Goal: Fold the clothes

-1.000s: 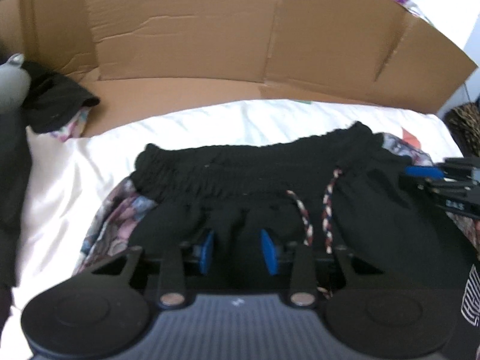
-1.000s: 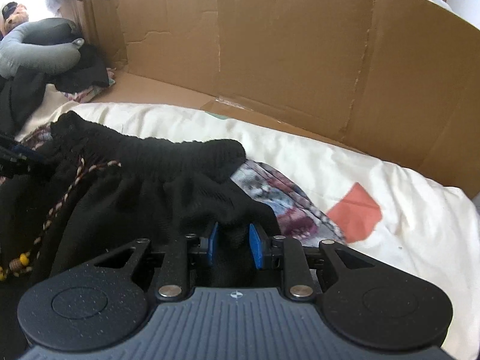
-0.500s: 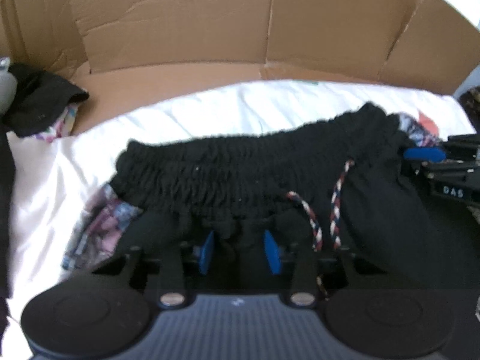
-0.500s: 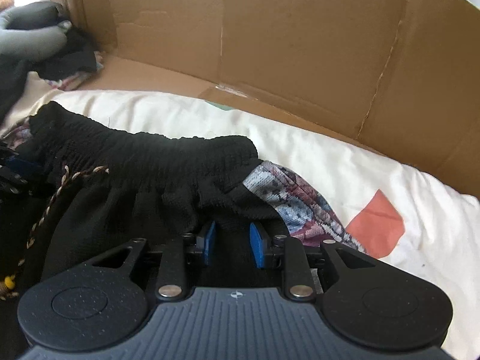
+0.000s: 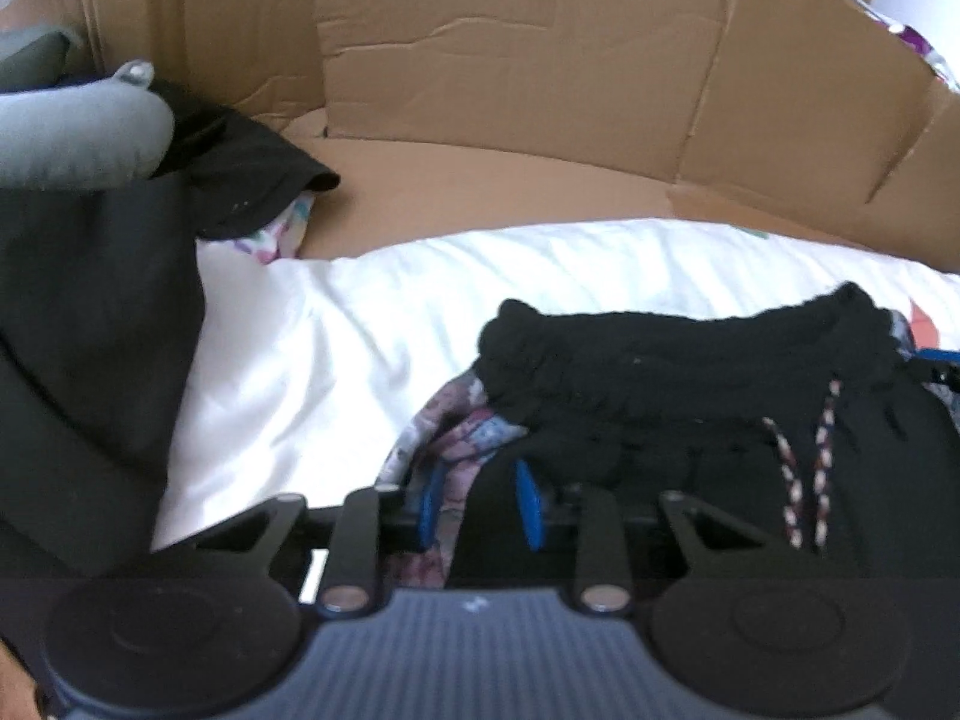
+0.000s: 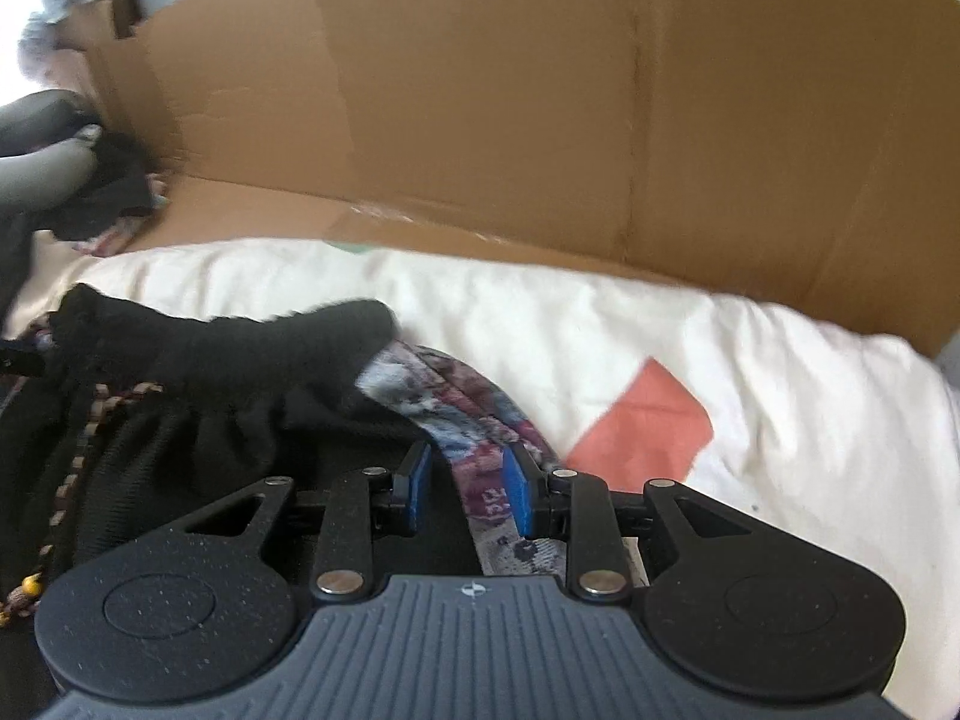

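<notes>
Black shorts (image 5: 690, 396) straight ahead of both grippers, waistband running left to right.

Nearest, left gripper (image 5: 480, 504) parted over dark cloth and patterned fabric (image 5: 456, 420), grip unclear; right gripper (image 6: 462, 495) parted astride the patterned edge, equally near. Beyond, shorts on the white bedding (image 6: 540, 306), drawstring (image 5: 804, 480) toward the grippers. Farthest, cardboard wall (image 5: 510, 42).

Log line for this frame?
left gripper: shorts between jaws, grip unclear | right gripper: open over patterned cloth | shorts: bunched on bedding
</notes>
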Available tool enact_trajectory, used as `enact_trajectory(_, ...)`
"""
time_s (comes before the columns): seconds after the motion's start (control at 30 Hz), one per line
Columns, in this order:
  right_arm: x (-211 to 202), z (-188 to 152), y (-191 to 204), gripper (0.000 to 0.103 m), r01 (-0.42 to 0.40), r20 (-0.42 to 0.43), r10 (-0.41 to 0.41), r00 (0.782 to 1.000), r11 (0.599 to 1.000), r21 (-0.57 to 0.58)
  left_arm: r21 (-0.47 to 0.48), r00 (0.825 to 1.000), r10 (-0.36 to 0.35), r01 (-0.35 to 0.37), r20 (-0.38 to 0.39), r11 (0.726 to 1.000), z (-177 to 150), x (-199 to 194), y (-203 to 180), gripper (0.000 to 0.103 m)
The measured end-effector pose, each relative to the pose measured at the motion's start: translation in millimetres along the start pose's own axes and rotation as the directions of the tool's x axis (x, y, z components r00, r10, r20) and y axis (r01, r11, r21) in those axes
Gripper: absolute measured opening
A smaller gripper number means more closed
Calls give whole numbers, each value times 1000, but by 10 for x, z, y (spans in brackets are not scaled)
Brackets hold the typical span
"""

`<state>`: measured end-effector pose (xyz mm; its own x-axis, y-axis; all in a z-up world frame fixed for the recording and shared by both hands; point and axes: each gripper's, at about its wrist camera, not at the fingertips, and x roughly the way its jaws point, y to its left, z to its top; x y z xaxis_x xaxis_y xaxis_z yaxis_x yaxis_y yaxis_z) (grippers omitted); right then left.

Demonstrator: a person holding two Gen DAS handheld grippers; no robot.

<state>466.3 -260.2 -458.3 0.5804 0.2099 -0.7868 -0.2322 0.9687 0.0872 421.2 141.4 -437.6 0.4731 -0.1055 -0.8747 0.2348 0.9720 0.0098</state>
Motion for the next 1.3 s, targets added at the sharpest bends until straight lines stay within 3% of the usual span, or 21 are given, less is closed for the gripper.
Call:
enact_trajectory(0.17, 108, 18, 91, 33, 89, 12, -89, 996, 994, -66, -21, 1000, 14, -14, 4, 1000, -24, 62, 61, 28)
enact_trajectory(0.23, 163, 57, 93, 51, 138, 5, -138, 990, 987, -78, -33, 1000, 5, -5, 0, 999, -22, 53, 99, 27)
enact_trajectory(0.33, 132, 108, -17, 50, 105, -5, -105, 994, 994, -10, -65, 1000, -3, 2, -13, 998, 4, -32, 161, 22)
enact_trajectory(0.57, -250, 85, -55, 48, 43, 90, -44, 995, 999, 10, 7, 1000, -15, 15, 13, 1000, -134, -321, 209, 21)
enact_trajectory(0.73, -499, 26, -20, 46, -2, 139, 2, 990, 1000, -4, 15, 1000, 12, -11, -28, 1000, -294, -313, 373, 6)
enact_trajectory(0.93, -603, -169, 106, 46, -72, 90, 72, 993, 997, -11, -23, 999, 6, -7, -52, 1000, -362, -175, 525, 3)
enact_trajectory(1.3, -773, -598, 64, 46, -68, 23, 70, 997, 997, -43, -10, 999, -28, 27, -46, 1000, -487, -446, 483, 6)
